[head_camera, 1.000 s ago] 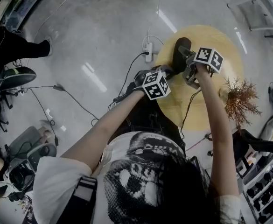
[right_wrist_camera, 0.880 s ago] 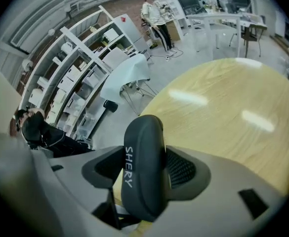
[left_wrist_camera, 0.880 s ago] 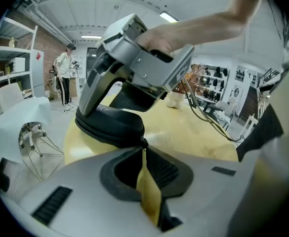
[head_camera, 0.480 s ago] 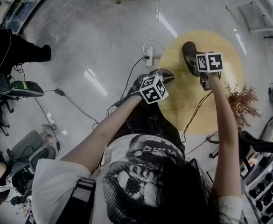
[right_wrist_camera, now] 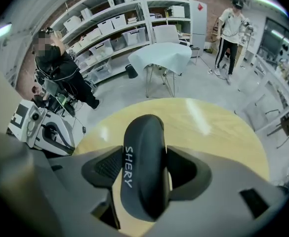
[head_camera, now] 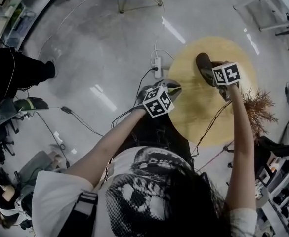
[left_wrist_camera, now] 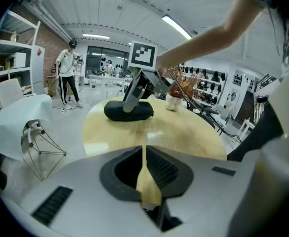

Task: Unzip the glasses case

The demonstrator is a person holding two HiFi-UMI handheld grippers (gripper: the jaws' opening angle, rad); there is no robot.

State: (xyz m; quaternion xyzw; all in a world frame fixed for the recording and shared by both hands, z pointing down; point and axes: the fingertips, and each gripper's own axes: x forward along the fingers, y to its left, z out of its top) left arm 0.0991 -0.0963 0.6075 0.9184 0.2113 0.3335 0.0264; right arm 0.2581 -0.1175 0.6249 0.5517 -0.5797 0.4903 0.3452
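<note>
right gripper [left_wrist_camera: 129,102] jaws clamped across glasses case [right_wrist_camera: 143,147] | left gripper [left_wrist_camera: 144,154] jaws closed, empty | case likely light, stiff-shelled, slick — grip mid-body, pinch zipper tab

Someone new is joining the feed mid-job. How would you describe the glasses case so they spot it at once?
Find the round pale-wood table. On it rests the glasses case, clamped between the fingers of the right gripper. It is a smooth black oval pod with white lettering on its side, unlike the spiky dried plant at the table's edge.
</note>
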